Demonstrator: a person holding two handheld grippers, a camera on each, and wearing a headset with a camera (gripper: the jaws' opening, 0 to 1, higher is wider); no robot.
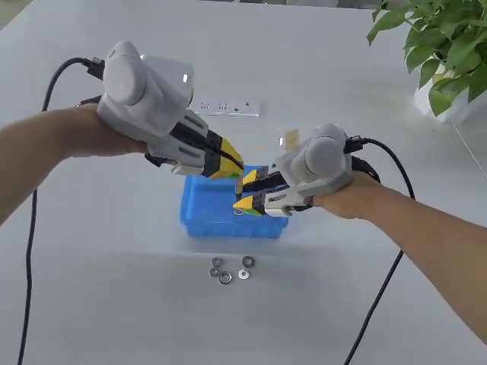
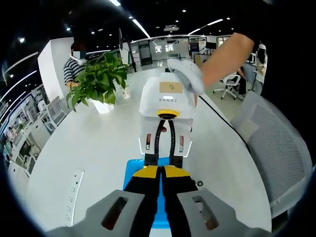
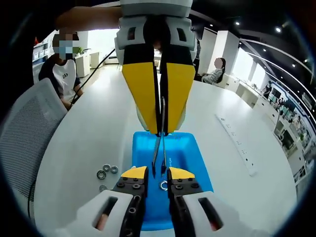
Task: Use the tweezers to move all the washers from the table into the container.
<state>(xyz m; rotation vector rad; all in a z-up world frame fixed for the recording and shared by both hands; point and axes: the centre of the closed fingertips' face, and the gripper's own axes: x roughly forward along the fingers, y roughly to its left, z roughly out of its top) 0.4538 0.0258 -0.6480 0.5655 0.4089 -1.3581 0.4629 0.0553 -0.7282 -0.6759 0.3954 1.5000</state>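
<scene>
My left gripper (image 1: 231,165) is clamped on the top of the tweezers (image 3: 156,148) so the tips hang over the blue container (image 1: 228,226), one washer (image 3: 163,185) lying inside, and my right gripper (image 3: 157,173) sits slack around those tips, ready to squeeze I reckon, other washers (image 1: 228,271) waiting on the near table (image 1: 114,304).

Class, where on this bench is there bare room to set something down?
Bare table: left of the blue container up to the black cable; in front of the washers; beyond the power strip. Crowded: over the container, where left gripper, holding tweezers, and right gripper meet, and around the washers.
</scene>
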